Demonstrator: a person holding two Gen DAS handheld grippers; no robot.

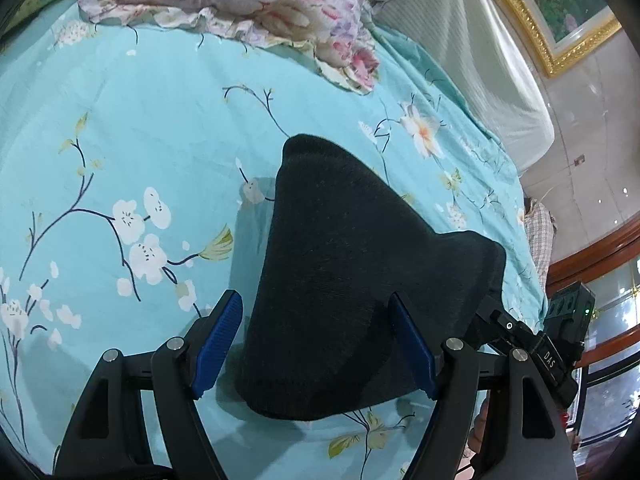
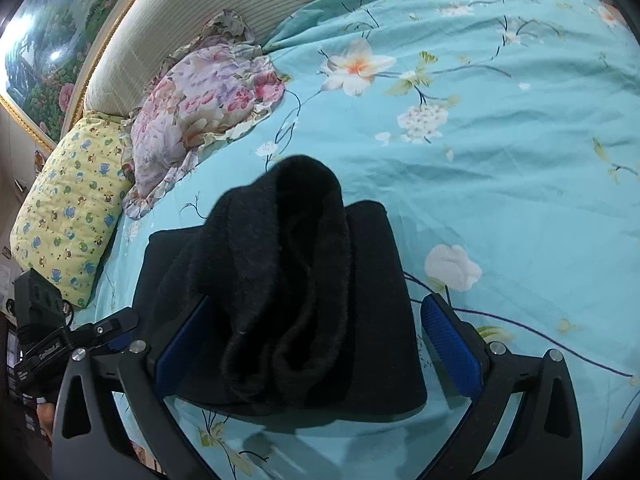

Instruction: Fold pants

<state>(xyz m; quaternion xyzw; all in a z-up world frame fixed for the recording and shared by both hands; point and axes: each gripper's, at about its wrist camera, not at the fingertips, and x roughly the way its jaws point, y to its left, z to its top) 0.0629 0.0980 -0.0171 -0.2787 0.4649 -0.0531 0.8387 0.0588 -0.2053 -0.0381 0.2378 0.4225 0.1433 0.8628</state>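
Right, nearest to me in the left wrist view, my left gripper (image 1: 318, 346) has its jaws spread wide, released, the blue pads (image 1: 218, 344) standing either side of the black pants (image 1: 340, 280) without pinching them. The pants lie as a folded dark bundle on the turquoise floral bedsheet (image 1: 140, 140), running from about 6 o'clock, between the fingers, up to a rounded end just above the centre of the frame. At 4 o'clock I see my right gripper (image 1: 532, 344) just beside the bundle's edge.

In the right wrist view, my right gripper (image 2: 320, 344) is likewise wide apart and grasping nothing; its left pad (image 2: 180, 344) sits against the bundle's side, partly hidden by cloth, while the right pad stands clear of it. The pants (image 2: 360, 300) fill the lower centre, a flat folded layer beneath and a rumpled, raised fold heaped on top, reaching towards 12 o'clock. My left gripper (image 2: 92, 336) shows at 8 o'clock, beside the bundle.

Farther off, at 10 o'clock, a yellow patterned pillow (image 2: 68, 216) and a pink-and-lilac floral pillow (image 2: 200, 112) lie at the head of the bed. Beyond them curves a ribbed cream headboard (image 2: 200, 12), and at 11 o'clock hangs a gilt-framed painting (image 2: 44, 60).
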